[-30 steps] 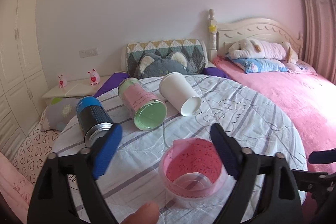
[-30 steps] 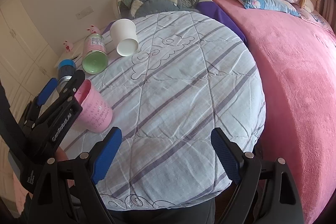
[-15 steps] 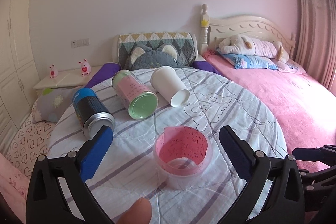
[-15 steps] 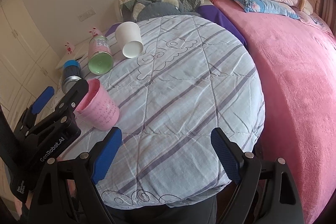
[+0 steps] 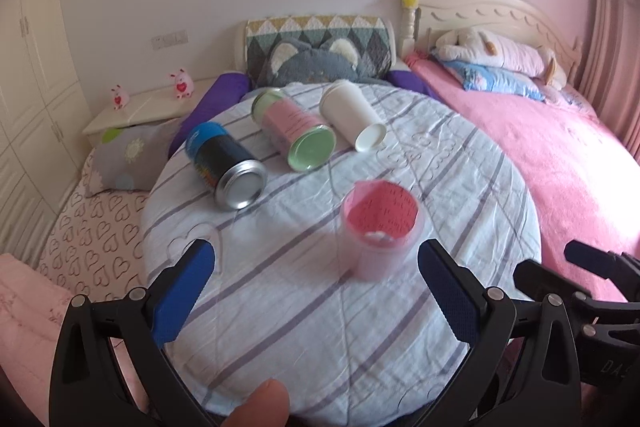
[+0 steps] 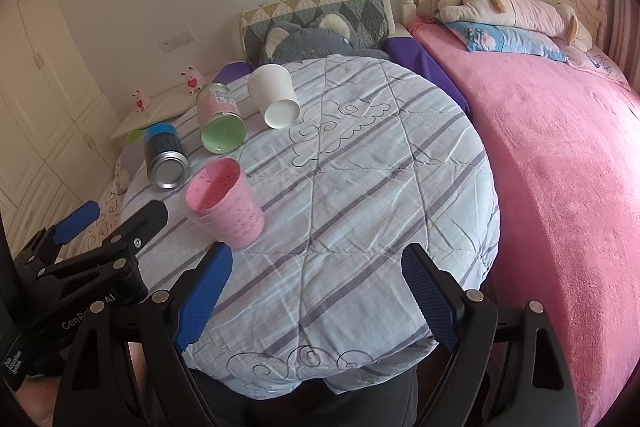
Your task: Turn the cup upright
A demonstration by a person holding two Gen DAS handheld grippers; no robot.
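A pink plastic cup (image 5: 378, 229) stands upright, mouth up, on the round cloth-covered table (image 5: 460, 187); it also shows in the right wrist view (image 6: 226, 205). A white paper cup (image 5: 352, 115) lies on its side at the far edge, also in the right wrist view (image 6: 274, 101). My left gripper (image 5: 316, 287) is open and empty, a little behind the pink cup. My right gripper (image 6: 318, 291) is open and empty over the table's near edge.
A green-and-pink can (image 5: 294, 129) and a blue-and-black can (image 5: 224, 163) lie on their sides at the table's far left. A pink bed (image 6: 560, 147) runs along the right. Cushions (image 5: 316, 55) and a white nightstand (image 5: 148, 103) stand behind the table.
My left gripper has drawn back from the pink cup, which stays upright on the table. The right gripper has also pulled back slightly.
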